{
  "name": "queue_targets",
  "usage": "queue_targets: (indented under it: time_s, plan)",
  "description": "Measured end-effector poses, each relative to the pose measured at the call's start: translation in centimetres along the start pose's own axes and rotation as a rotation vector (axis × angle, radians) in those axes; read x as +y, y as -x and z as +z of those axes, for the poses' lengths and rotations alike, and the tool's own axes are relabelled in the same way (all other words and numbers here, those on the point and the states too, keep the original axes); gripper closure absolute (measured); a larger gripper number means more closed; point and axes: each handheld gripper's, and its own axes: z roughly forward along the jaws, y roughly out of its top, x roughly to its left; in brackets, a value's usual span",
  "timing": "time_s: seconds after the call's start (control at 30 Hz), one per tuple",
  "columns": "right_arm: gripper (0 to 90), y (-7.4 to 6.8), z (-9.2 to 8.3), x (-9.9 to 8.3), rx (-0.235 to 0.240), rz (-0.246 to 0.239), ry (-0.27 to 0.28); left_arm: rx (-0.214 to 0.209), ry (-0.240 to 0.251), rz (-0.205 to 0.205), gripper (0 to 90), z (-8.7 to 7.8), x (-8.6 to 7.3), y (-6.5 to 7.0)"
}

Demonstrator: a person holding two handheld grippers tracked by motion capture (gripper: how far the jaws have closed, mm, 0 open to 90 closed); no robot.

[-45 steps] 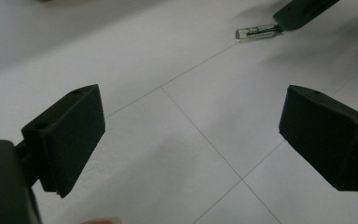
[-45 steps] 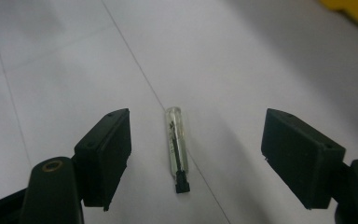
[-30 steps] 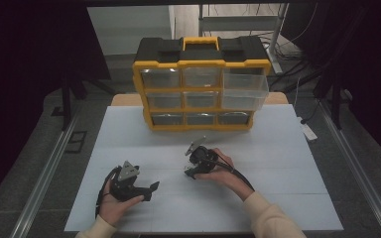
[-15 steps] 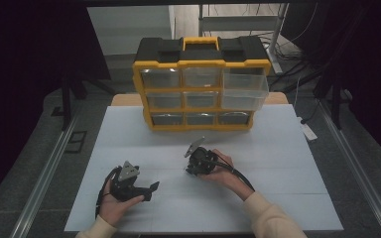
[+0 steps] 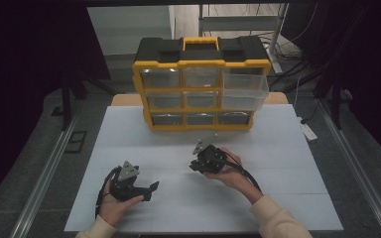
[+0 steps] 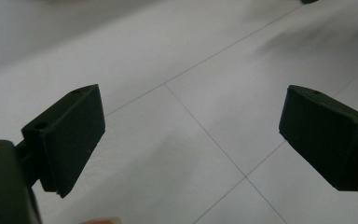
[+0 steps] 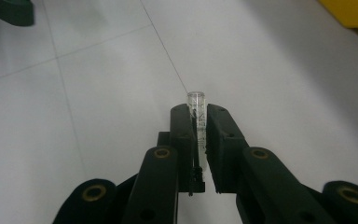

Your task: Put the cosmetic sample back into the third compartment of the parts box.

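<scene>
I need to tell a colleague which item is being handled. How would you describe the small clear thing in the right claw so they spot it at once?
Start at the yellow and black drawer cabinet at the back of the white table. In front of it, the right claw is shut on a small clear tube. Its round open end pokes out just past the black claw tips, and it is see-through where everything near it is solid black or white.

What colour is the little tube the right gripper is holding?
Clear and see-through, with faint markings: the tube shows best in the right gripper view.
</scene>
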Motion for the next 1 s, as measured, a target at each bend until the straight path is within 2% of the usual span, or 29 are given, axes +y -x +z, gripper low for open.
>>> queue_targets:
  time_s: [0.2,0.33,0.47,1.0]
  plan:
    - [81.6,0.0,-2.2,-1.3,0.001,0.041,0.063,0.0,0.001,-0.003,7.4,0.0,0.0,0.0]
    - [81.7,0.1,-3.3,-1.9,0.003,0.039,0.109,-0.001,0.0,-0.004,7.4,0.0,0.0,-0.1]
    - [81.6,0.4,-4.3,-2.1,0.002,0.064,0.157,0.002,-0.002,-0.007,7.5,0.0,0.0,-0.1]
    - [81.7,0.3,-6.1,-2.2,-0.018,0.062,0.203,0.0,0.01,-0.009,7.5,-0.2,0.0,-0.2]
